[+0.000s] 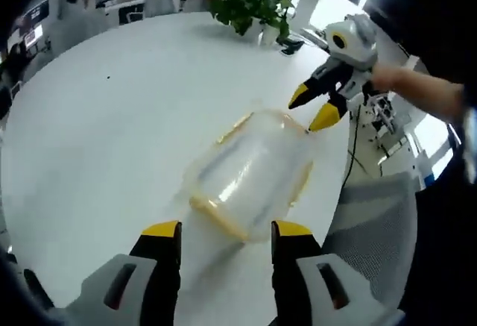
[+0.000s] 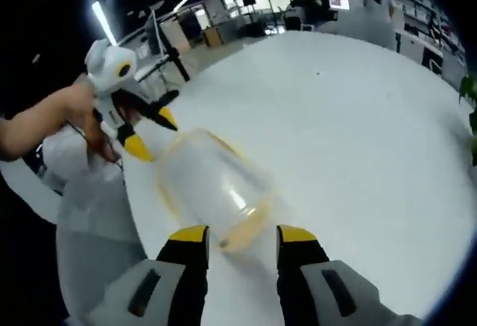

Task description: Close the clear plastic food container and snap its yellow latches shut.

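White tabletop (image 1: 112, 132) runs wide and round through an open office, and near its edge sits the clear plastic food container (image 1: 250, 173), lid on top, its yellow latches (image 1: 216, 218) showing as blurred strips along the ends; whether any is snapped down I cannot tell. The left gripper (image 1: 226, 235) faces one end with its yellow-tipped jaws spread and nothing between them, just short of the near latch. The right gripper (image 2: 242, 238) faces the opposite end in the same way, jaws parted, tips close to the container's rim; it also appears across the box in the left gripper view (image 1: 319, 107).

The likely trouble is sliding: the container looks light and the table slick, so a push on one latch without the other gripper bracing could shove it toward the edge. A lid seated crooked could also keep a latch from catching. A potted plant (image 1: 250, 5) stands well apart at the far side.
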